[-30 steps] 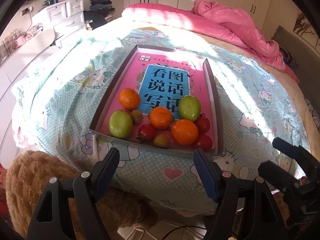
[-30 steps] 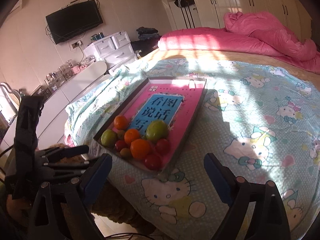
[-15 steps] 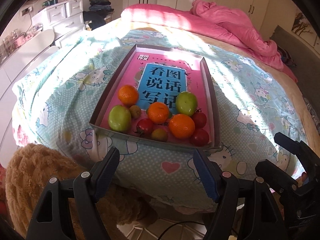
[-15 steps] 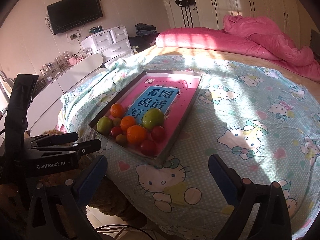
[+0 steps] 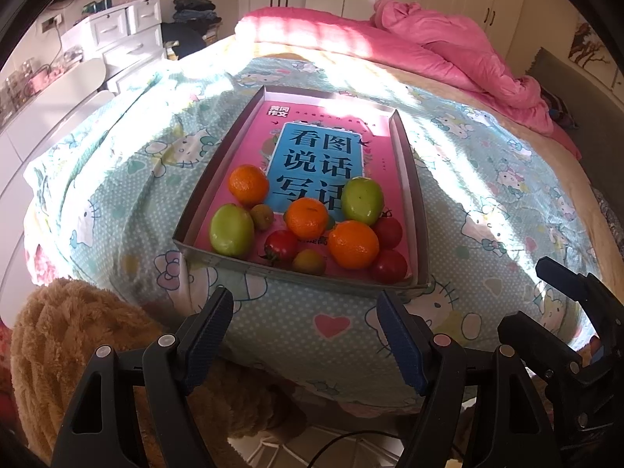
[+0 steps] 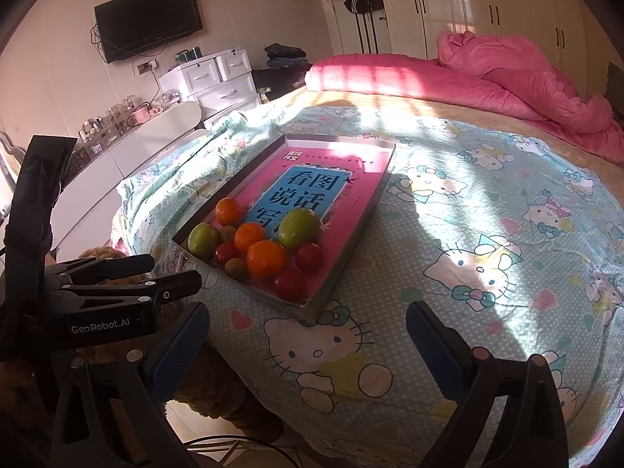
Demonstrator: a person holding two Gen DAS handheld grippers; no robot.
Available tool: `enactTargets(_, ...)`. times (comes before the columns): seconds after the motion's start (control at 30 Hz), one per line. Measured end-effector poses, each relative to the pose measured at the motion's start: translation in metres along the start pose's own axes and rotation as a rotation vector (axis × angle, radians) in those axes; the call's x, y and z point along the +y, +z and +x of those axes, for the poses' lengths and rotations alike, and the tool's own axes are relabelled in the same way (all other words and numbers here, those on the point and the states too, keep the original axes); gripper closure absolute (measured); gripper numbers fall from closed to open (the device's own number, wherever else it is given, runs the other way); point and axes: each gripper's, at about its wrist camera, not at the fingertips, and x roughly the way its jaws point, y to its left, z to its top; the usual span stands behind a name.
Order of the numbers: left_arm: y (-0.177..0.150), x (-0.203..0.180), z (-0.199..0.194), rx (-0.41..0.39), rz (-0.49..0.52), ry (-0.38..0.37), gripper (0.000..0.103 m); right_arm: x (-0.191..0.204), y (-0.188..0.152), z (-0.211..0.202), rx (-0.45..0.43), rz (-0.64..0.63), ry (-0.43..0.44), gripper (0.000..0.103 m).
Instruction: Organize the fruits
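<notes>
Nearest, left gripper and right gripper spread wide, holding nothing. Beyond, fruits clustered unsorted at the near end of the tray: 3 oranges, 2 green, perhaps 3 tomatoes. Grouping seemingly left.

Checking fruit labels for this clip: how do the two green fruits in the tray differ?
The left green fruit lies at the tray's near-left corner; the right green fruit lies farther back, right of centre. The left one rests on the pink margin of the book cover; the right one overlaps its blue title panel. Both are round, smooth and ungrasped.
</notes>
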Motion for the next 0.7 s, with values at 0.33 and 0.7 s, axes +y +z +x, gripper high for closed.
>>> enactTargets(0.33, 0.0007, 0.0024, -0.0017, -0.004, -0.003, 0.014, 0.026, -0.0016, -0.0001, -0.0009, -0.003, 0.007, 0.000, 0.001)
enactTargets(0.7, 0.0006, 0.0011, -0.0016, -0.006, 0.002, 0.022, 0.026, -0.0019, 0.0010, -0.0023, -0.005, 0.011, -0.002, 0.001)
